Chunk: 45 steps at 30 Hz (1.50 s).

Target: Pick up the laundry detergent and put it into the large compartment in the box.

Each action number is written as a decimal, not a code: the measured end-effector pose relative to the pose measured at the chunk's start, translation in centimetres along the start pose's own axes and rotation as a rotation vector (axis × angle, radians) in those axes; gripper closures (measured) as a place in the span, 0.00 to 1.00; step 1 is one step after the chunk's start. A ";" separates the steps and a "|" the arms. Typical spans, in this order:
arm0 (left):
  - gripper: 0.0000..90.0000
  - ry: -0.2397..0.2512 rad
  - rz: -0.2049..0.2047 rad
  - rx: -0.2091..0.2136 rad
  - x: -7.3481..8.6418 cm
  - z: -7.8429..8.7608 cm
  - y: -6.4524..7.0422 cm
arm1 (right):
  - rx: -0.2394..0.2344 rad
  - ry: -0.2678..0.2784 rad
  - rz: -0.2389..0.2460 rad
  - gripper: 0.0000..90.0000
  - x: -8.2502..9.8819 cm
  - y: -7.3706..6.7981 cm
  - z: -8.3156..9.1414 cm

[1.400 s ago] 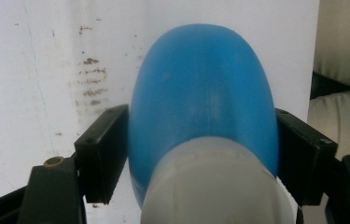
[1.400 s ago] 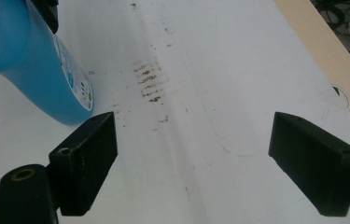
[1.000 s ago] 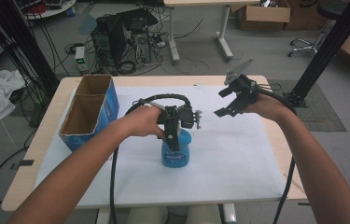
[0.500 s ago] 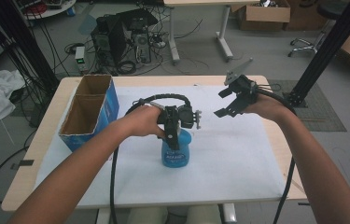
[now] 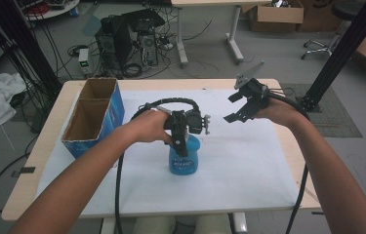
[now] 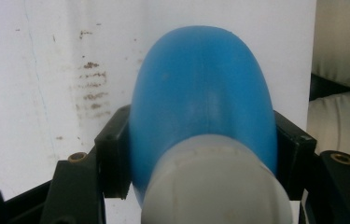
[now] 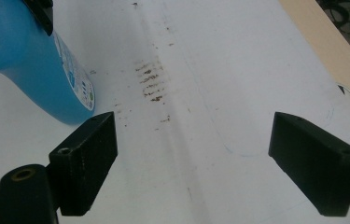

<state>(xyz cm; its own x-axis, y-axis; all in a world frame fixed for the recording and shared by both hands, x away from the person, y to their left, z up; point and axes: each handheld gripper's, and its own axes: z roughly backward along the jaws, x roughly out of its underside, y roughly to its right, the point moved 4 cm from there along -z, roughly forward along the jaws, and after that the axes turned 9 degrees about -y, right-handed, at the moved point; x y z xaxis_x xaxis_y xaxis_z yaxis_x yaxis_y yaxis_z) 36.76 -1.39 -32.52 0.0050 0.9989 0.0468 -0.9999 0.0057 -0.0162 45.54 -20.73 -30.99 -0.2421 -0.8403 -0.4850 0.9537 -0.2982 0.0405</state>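
A blue plastic bottle [image 5: 184, 161] with a whitish cap stands upright on the white sheet, a little left of the table's middle. My left gripper [image 5: 182, 146] comes down on it from above. Its jaws have just been closing and now press on both sides of the bottle [image 6: 200, 88] just below the cap. My right gripper [image 5: 237, 107] hovers open above the sheet, to the right of the bottle and farther back, with nothing between its jaws. In the right gripper view [image 7: 191, 158] the bottle [image 7: 23, 60] stands off to the upper left.
An open blue cardboard box [image 5: 92, 114] with two compartments stands at the table's left. The white sheet [image 5: 254, 161] covers most of the wooden table [image 5: 295, 161] and has brown smudges [image 7: 150, 81]. Computers, cables and boxes lie on the floor behind.
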 end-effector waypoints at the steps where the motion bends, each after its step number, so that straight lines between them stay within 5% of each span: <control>1: 0.42 -0.002 0.002 0.000 0.0 0.0 0.0 | 0.000 -0.001 -0.001 0.17 0.0 0.0 0.0; 10: 0.42 0.009 0.039 0.010 0.1 0.7 0.1 | -0.003 0.002 0.000 0.17 0.1 -0.1 0.1; 22: 0.42 0.034 0.213 -0.011 1.8 6.2 0.2 | -0.010 -0.003 0.002 0.17 0.2 -0.5 0.1; 23: 0.42 0.050 0.269 -0.023 2.3 7.5 0.0 | -0.008 -0.004 0.005 0.17 0.2 -0.6 0.1; 26: 0.42 0.069 0.318 -0.043 2.9 8.9 -0.2 | -0.010 -0.005 0.007 0.17 0.2 -0.8 0.2; 27: 0.42 0.081 0.365 -0.060 3.5 10.2 -0.4 | -0.010 -0.003 0.011 0.17 0.1 -0.9 0.2; 38: 0.42 0.084 0.579 -0.099 6.4 15.9 -1.3 | -0.005 -0.001 0.018 0.17 0.1 -1.2 0.5; 41: 0.42 0.095 0.704 -0.091 7.7 17.6 -1.7 | -0.001 -0.001 0.017 0.17 0.1 -1.2 0.5; 45: 0.42 0.099 0.819 -0.088 9.2 18.9 -1.9 | -0.001 -0.001 0.024 0.17 0.0 -1.3 0.4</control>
<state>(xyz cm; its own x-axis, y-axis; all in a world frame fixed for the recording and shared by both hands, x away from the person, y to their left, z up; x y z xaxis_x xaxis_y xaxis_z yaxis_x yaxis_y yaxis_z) 38.35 6.92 -13.14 -0.7189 0.6877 -0.1016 -0.6824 -0.7260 -0.0856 44.24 -20.49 -30.70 -0.2199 -0.8478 -0.4826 0.9592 -0.2780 0.0512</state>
